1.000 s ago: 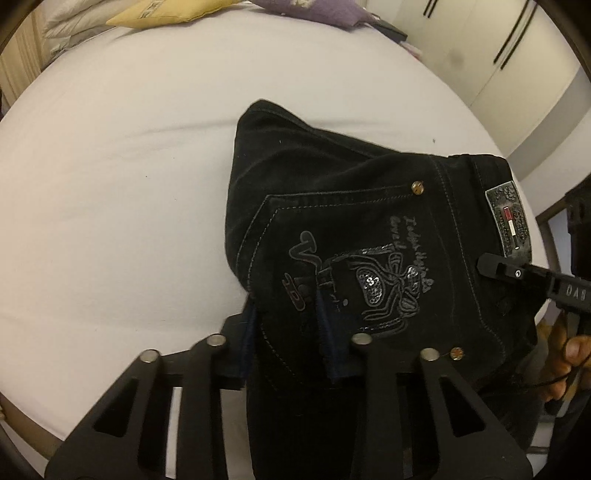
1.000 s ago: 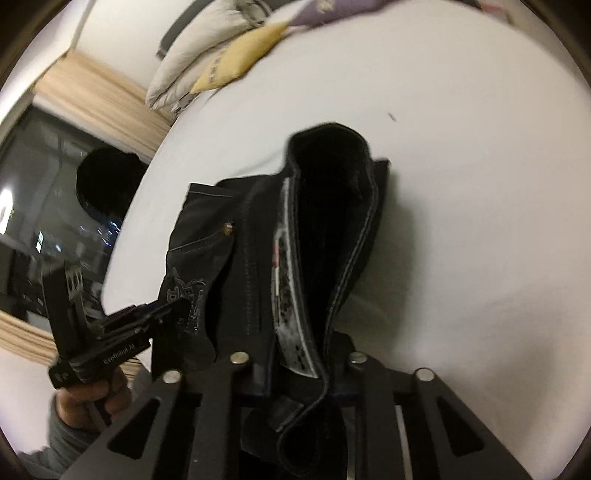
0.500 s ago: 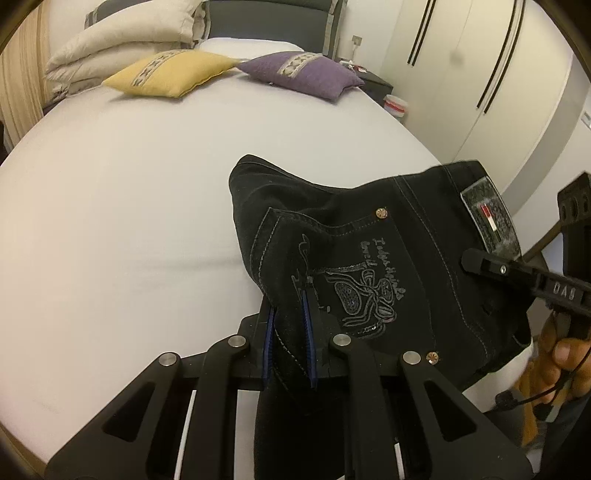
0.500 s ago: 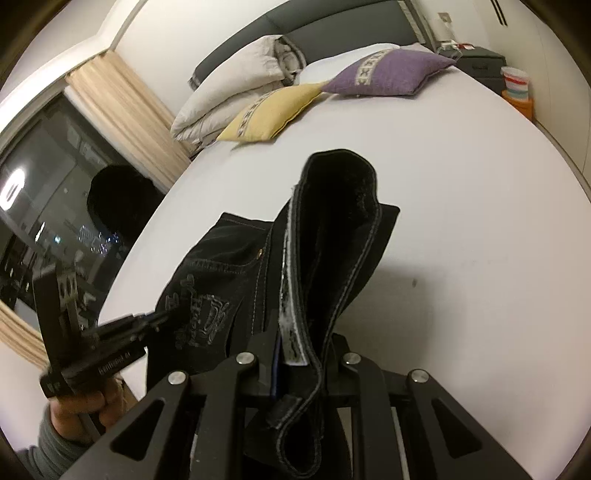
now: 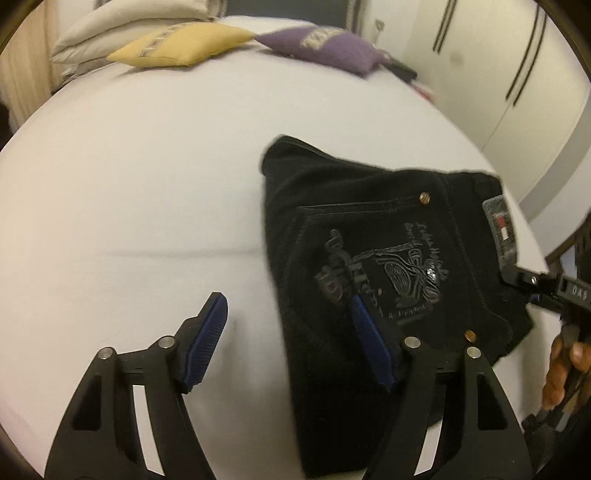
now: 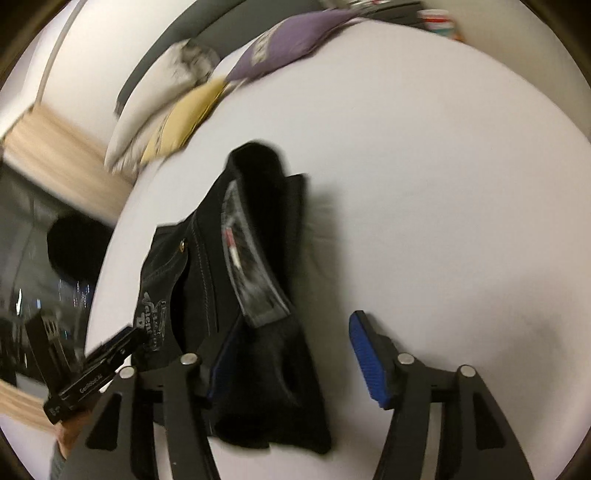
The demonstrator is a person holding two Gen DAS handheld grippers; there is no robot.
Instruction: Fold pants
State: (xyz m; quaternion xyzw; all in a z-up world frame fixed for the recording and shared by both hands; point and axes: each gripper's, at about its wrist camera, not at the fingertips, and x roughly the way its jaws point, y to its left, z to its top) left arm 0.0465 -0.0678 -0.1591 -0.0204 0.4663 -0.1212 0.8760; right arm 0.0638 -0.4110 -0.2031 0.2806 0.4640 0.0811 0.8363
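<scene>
The black jeans (image 5: 373,236) lie folded in a compact bundle on the white bed (image 5: 147,184), back pocket print and waistband label up. My left gripper (image 5: 288,325) is open, its blue pads wide apart, the right pad resting over the jeans' near edge. In the right wrist view the jeans (image 6: 255,266) lie bunched with the waistband label showing. My right gripper (image 6: 291,350) is open, its left finger against the jeans, its right finger over bare sheet. Each gripper shows in the other's view, the right one (image 5: 546,288) and the left one (image 6: 99,365).
A yellow pillow (image 5: 181,44), a purple pillow (image 5: 325,48) and white pillows (image 5: 133,26) lie at the bed's head. White wardrobe doors (image 5: 498,74) stand to the right. A dark window and a curtain (image 6: 48,147) are on the left in the right wrist view.
Both grippers have opened and let go of the jeans. The jeans have dropped flat onto the bed. Both views are blurred by motion.
</scene>
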